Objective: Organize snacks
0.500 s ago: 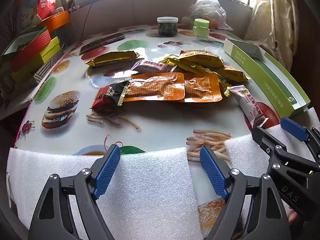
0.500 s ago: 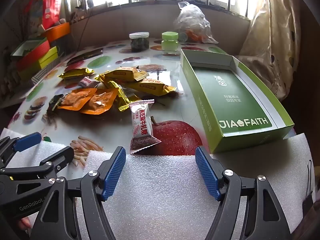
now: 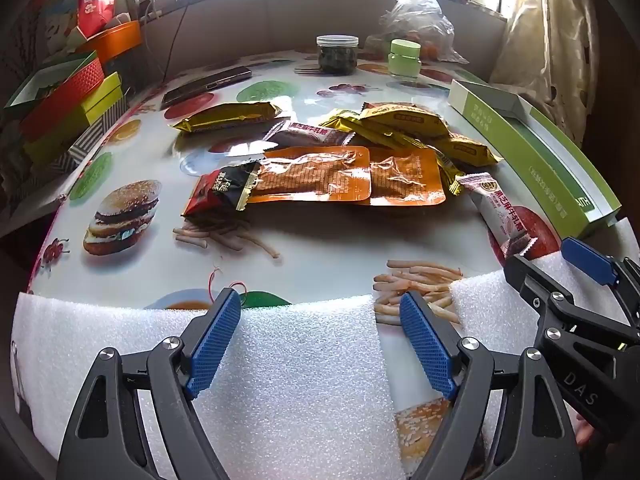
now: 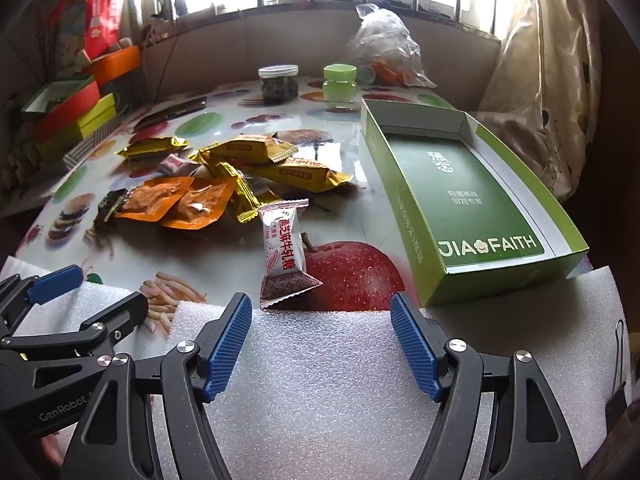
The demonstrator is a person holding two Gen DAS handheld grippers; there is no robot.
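Observation:
A heap of snack packets lies mid-table: two orange pouches point(image 3: 328, 176) point(image 4: 176, 200), yellow packets point(image 3: 404, 120) point(image 4: 296, 174), a red-black packet point(image 3: 220, 192) and a white candy packet point(image 3: 500, 216) point(image 4: 282, 248) nearest the front. An open green box point(image 4: 464, 196) point(image 3: 536, 148) stands to the right, nothing inside it. My left gripper point(image 3: 320, 340) hovers open over a white foam sheet point(image 3: 280, 380) at the near edge, short of the heap. My right gripper point(image 4: 320, 344) is open too, over foam point(image 4: 328, 392), just short of the white candy packet. Each gripper shows at the edge of the other's view.
At the back stand a clear jar point(image 3: 337, 54), a green-lidded jar point(image 3: 405, 59) and a plastic bag point(image 3: 420, 24). A dark phone point(image 3: 206, 86) lies back left. Stacked red and yellow-green boxes point(image 3: 68, 96) line the left edge. A curtain point(image 4: 552, 92) hangs at the right.

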